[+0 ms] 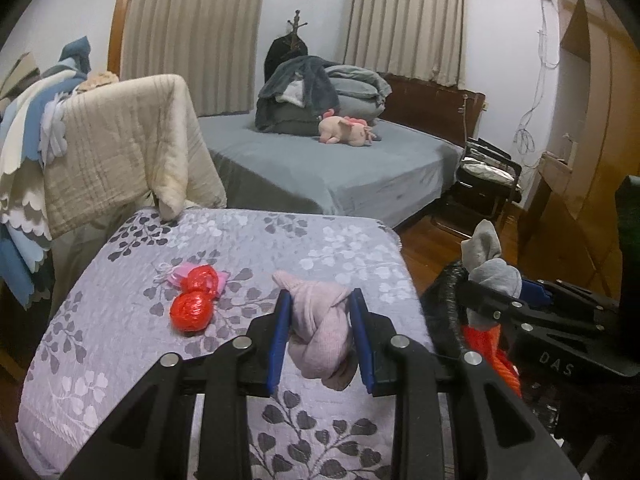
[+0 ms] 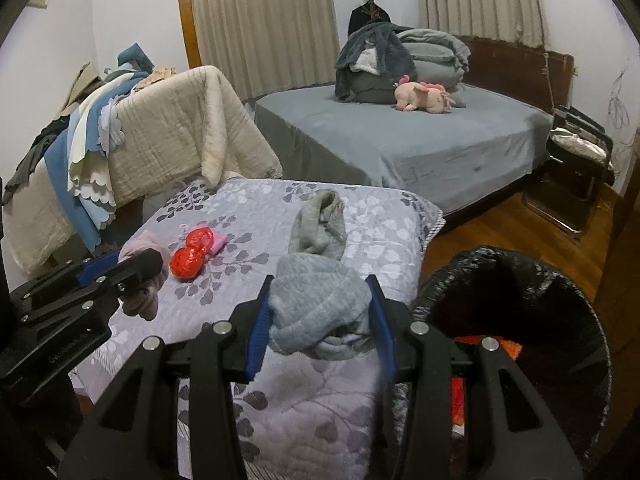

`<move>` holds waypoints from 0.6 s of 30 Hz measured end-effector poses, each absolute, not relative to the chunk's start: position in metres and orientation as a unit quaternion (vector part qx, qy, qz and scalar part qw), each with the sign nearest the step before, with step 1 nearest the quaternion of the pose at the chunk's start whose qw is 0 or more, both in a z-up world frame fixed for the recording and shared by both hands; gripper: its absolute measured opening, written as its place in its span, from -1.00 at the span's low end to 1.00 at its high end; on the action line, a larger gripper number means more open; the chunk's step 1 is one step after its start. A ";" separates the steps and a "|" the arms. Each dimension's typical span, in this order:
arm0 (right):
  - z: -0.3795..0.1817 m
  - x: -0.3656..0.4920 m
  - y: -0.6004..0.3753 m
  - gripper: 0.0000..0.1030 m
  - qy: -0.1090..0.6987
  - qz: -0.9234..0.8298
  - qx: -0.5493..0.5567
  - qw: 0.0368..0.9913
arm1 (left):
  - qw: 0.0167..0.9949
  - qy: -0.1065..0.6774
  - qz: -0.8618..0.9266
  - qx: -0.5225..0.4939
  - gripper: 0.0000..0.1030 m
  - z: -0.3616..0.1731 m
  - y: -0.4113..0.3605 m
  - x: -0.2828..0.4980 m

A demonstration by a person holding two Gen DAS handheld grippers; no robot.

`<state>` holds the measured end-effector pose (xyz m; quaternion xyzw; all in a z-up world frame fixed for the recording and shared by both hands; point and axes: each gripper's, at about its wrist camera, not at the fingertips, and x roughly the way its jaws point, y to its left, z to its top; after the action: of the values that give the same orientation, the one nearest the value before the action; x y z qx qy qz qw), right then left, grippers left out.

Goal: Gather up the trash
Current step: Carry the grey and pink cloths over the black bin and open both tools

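Left gripper (image 1: 322,334) clamped on knotted pink sock (image 1: 320,340), held above near part of floral quilt (image 1: 240,240). Right gripper (image 2: 320,316) clamped on grey sock (image 2: 316,304), near quilt's right edge, just left of black bin (image 2: 520,280). Red plastic wad (image 1: 190,312) lies on quilt left of pink sock, pink scrap (image 1: 180,274) behind it. Grey bed (image 1: 340,168) far back.

Grey bed (image 1: 320,164) stood at the back, folded blankets (image 1: 320,92) piled on it, a pink plush toy (image 1: 347,131) beside them. Beige curtains (image 1: 192,32) hung closed. Cream quilt (image 1: 120,148) draped left; black chair (image 1: 486,176) right.
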<state>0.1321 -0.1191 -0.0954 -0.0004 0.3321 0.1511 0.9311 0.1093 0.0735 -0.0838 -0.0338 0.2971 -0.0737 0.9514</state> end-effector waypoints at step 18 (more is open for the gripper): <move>-0.076 0.099 -0.184 -0.17 0.310 0.103 0.013 0.945 | 0.951 0.280 -0.130 -0.021 -0.42 -0.066 0.014 0.094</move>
<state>0.0987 -0.1838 -0.0763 0.0131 0.3101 0.1035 0.9450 0.0937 0.0141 -0.0660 -0.0213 0.2802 -0.1297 0.9509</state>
